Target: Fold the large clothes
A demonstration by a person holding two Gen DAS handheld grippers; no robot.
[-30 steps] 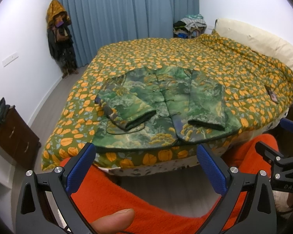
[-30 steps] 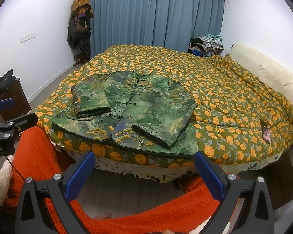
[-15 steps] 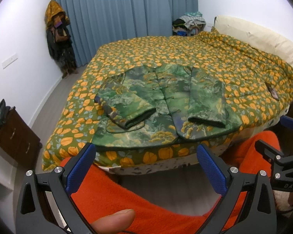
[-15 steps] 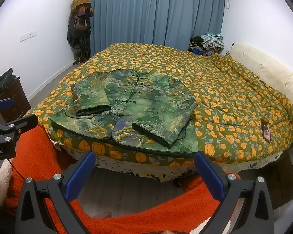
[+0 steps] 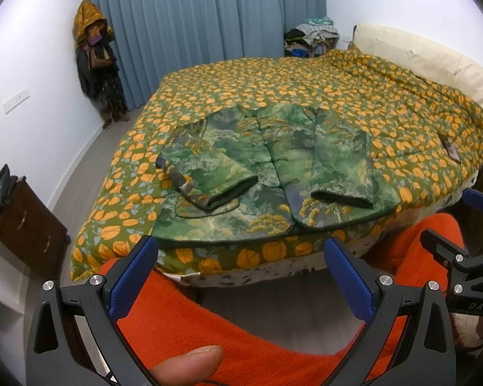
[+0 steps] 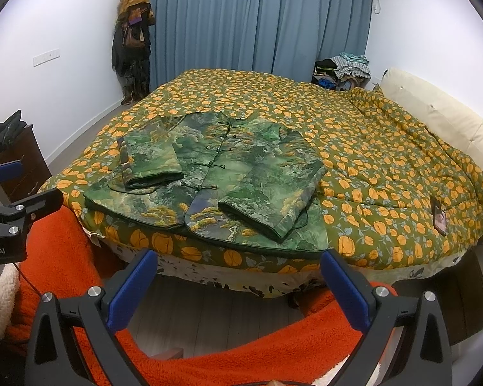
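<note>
A green landscape-print jacket (image 5: 273, 173) lies flat, front up, at the near edge of the bed, with both sleeves folded in over its body. It also shows in the right wrist view (image 6: 228, 177). My left gripper (image 5: 241, 257) is open and empty, held back from the bed over my orange-clad lap. My right gripper (image 6: 238, 270) is open and empty, also short of the bed edge. Each gripper shows at the side of the other's view.
The bed has a green quilt with orange pumpkins (image 5: 306, 90) and a cream headboard (image 6: 434, 119) at the right. A small dark card (image 6: 439, 220) lies on the quilt at the right. A dark wooden cabinet (image 5: 19, 225) stands left. Blue curtains, hanging clothes and a clothes pile stand at the back.
Both views have shifted slightly lower and a touch closer to the bed. The jacket has not moved and both grippers stay open.
</note>
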